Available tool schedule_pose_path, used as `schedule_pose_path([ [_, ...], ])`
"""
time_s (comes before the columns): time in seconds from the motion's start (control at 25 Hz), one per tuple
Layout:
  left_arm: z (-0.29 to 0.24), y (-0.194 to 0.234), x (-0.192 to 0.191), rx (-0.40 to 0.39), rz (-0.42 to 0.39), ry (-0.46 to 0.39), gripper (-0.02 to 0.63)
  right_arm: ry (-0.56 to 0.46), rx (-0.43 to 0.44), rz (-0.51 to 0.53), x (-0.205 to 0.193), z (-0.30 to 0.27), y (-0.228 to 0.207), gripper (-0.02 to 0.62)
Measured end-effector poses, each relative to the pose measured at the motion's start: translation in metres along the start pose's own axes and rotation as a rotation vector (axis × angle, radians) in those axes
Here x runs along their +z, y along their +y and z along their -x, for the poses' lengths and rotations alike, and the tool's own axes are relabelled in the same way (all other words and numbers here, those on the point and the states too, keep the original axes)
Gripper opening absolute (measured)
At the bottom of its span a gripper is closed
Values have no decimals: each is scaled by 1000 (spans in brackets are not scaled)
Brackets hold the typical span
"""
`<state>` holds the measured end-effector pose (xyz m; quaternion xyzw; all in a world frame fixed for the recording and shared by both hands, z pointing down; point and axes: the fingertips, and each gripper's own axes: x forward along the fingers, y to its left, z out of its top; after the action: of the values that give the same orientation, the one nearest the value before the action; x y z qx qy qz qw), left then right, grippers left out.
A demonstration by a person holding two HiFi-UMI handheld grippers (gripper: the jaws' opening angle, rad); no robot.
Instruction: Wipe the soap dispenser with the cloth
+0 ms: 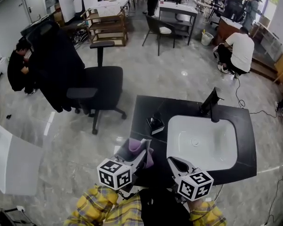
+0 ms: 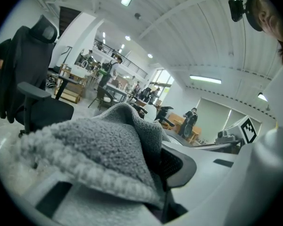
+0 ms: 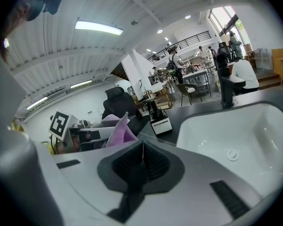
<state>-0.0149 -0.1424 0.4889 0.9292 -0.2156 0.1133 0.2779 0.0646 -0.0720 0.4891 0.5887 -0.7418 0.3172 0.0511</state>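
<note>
The soap dispenser (image 1: 155,124) is a small black-and-white block standing on the black counter (image 1: 146,108), left of the white sink (image 1: 202,141); it also shows in the right gripper view (image 3: 159,120). My left gripper (image 1: 144,149) is shut on a pale purple cloth (image 1: 142,149), which fills the left gripper view as a grey fleecy fold (image 2: 99,149). The cloth (image 3: 120,132) hangs over the counter's near left edge, short of the dispenser. My right gripper (image 1: 172,162) is shut with nothing in it, its jaws pressed together over the sink's near left corner.
A black tap (image 1: 210,104) stands behind the sink basin. A black office chair (image 1: 92,86) with a dark coat over it stands on the grey floor left of the counter. People crouch or sit at far left (image 1: 18,67) and far right (image 1: 238,51).
</note>
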Motion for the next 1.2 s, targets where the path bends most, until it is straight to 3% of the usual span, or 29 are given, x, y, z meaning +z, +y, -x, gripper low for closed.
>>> schedule_pose_path([
  [0.32,-5,-3,28,61,-21,-75,78,-3,66,65,34,-7,-6,6],
  [0.56,-11,-7,34,103,-31,-85,78,-16,106,109,54,-7,-13,6],
  [0.96,-17,5,58,181,33,-151,78,-57,164,167,95,-22,-17,6],
  [1.2,-31,19,76,206,18,-170,78,-66,181,223,117,-43,-22,6],
])
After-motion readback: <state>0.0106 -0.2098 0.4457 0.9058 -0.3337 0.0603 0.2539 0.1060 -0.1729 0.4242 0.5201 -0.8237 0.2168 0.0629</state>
